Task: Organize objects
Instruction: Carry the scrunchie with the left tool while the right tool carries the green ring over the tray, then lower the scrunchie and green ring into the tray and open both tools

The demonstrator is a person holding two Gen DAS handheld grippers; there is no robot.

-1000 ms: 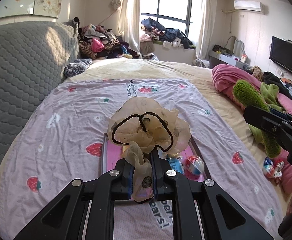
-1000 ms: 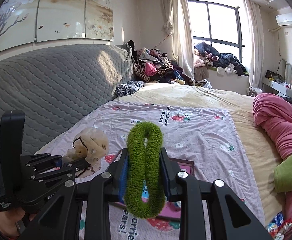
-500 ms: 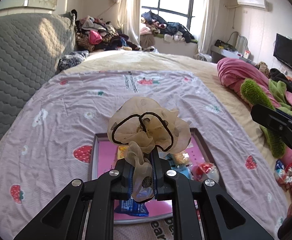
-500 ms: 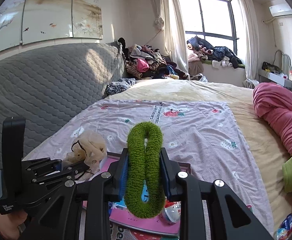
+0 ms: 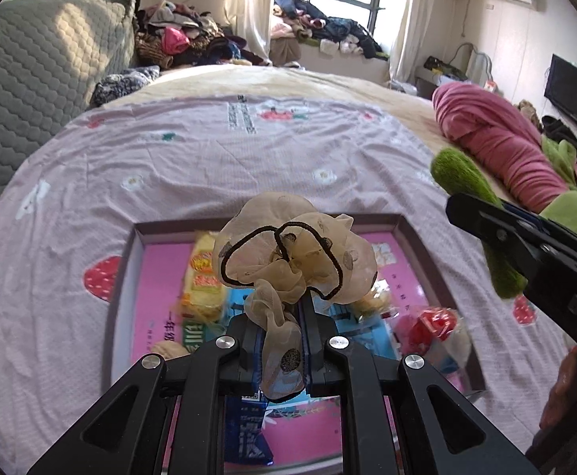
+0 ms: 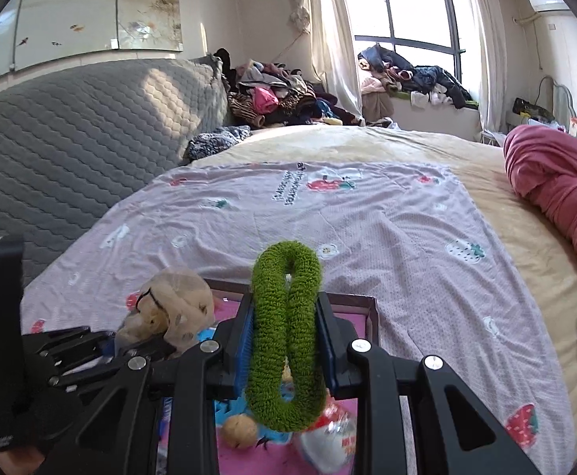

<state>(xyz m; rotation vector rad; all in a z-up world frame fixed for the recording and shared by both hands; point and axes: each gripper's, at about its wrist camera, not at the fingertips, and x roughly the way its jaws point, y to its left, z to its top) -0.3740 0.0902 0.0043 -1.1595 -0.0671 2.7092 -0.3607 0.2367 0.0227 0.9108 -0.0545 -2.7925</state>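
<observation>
Above the pink tray (image 5: 419,237) on the bed, left gripper (image 5: 279,336) clamps beige scrunchie (image 5: 292,265), right gripper (image 6: 286,340) clamps green scrunchie (image 6: 286,336), long axis upright, loop pointing away.

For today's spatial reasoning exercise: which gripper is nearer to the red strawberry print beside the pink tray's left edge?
Left. The left gripper, clamping the beige scrunchie, is over the tray near that strawberry. The right gripper, clamping the green scrunchie, is beyond the tray's opposite side.
</observation>
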